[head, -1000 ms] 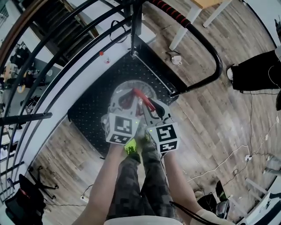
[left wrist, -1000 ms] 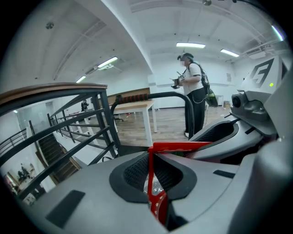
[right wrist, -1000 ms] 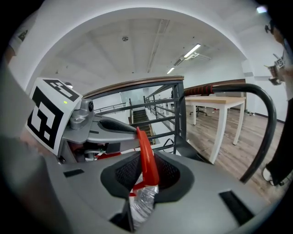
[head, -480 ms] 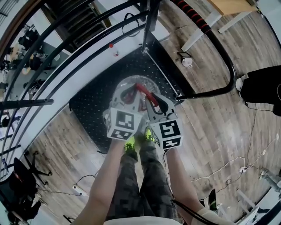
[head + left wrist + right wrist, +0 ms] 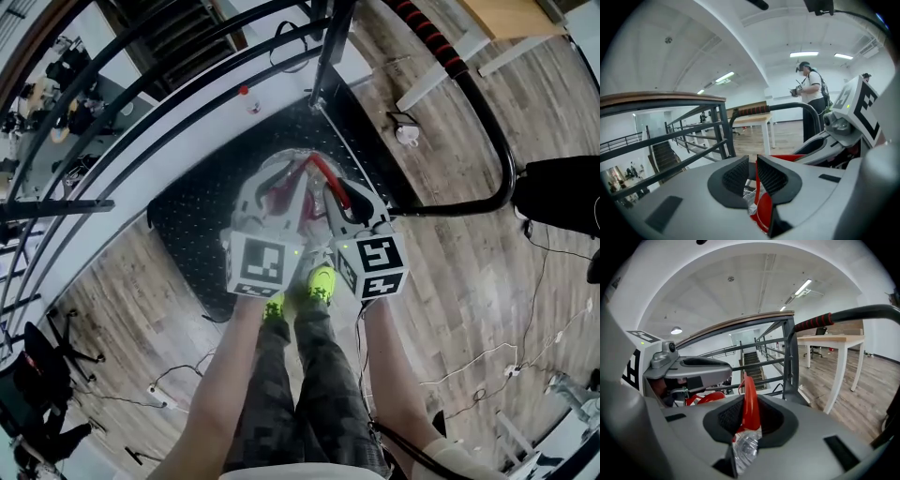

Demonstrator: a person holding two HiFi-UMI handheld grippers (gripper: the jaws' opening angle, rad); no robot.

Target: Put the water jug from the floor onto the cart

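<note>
Head view, centre frame: water jug (image 5: pixel 278 174) over cart (image 5: pixel 192 225) deck, held by left gripper (image 5: pixel 274 199) and right gripper (image 5: pixel 330 192) (marker cubes facing up). Left gripper view: jaws almost together, pinching red handle (image 5: pixel 761 212). Right gripper view: jaws slightly apart, clamping same handle.

The water jug (image 5: pixel 274 173) is clear plastic with a red handle (image 5: pixel 323 176). It is clamped by that handle in the left tool (image 5: pixel 751 177) and the right tool (image 5: pixel 749 416). It is over the cart (image 5: pixel 187 234), a black studded deck with a tubular push bar (image 5: pixel 492 122). Contact with the deck cannot be determined.
</note>
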